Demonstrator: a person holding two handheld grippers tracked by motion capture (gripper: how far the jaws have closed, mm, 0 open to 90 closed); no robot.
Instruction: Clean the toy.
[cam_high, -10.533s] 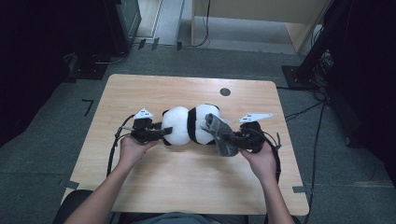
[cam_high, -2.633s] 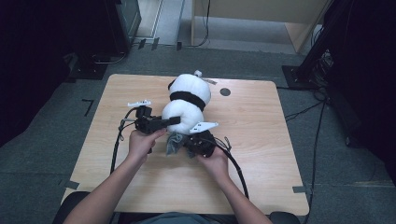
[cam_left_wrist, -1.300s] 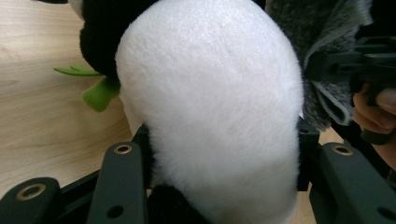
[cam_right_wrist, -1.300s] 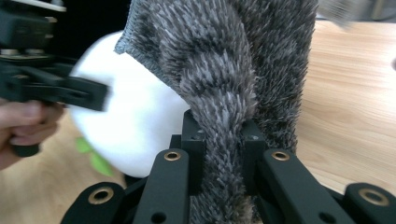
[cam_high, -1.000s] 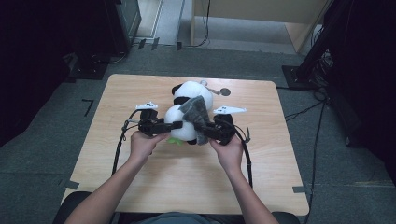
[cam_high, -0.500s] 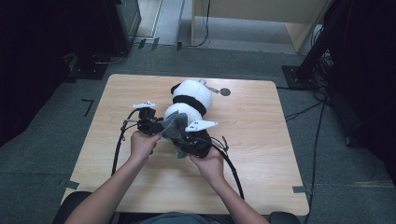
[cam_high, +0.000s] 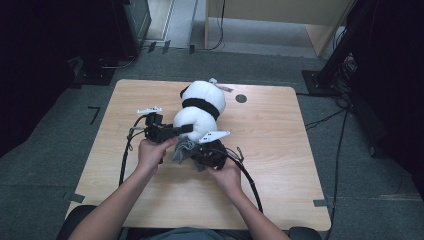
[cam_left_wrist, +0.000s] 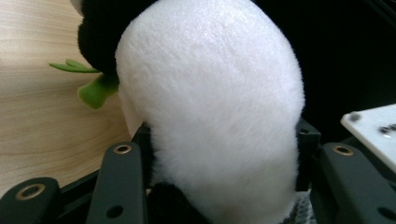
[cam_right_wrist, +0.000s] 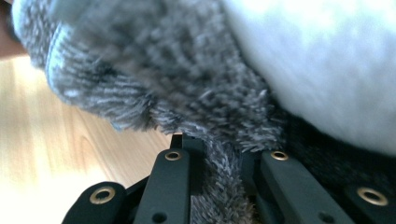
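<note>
The plush panda (cam_high: 200, 107) lies on the middle of the wooden table (cam_high: 280, 150), its near end between the person's two hands. The left gripper (cam_high: 184, 129) has its jaws clamped on the white body of the panda (cam_left_wrist: 210, 107), and the right gripper (cam_high: 194, 154) has its jaws together on a fold of the grey fuzzy cloth (cam_right_wrist: 187, 93), pressed up against the toy's near end.

To do this well, I judge the left grip should hold the toy steady while the right draws the cloth (cam_high: 183, 150) evenly round the near end, without tugging so hard that the fold slips free.

The table is pale wood with a small dark disc (cam_high: 241, 98) on its far side. Grey carpet (cam_high: 65, 165) surrounds it, with dark equipment stands at the far left and right, and cables on the floor
</note>
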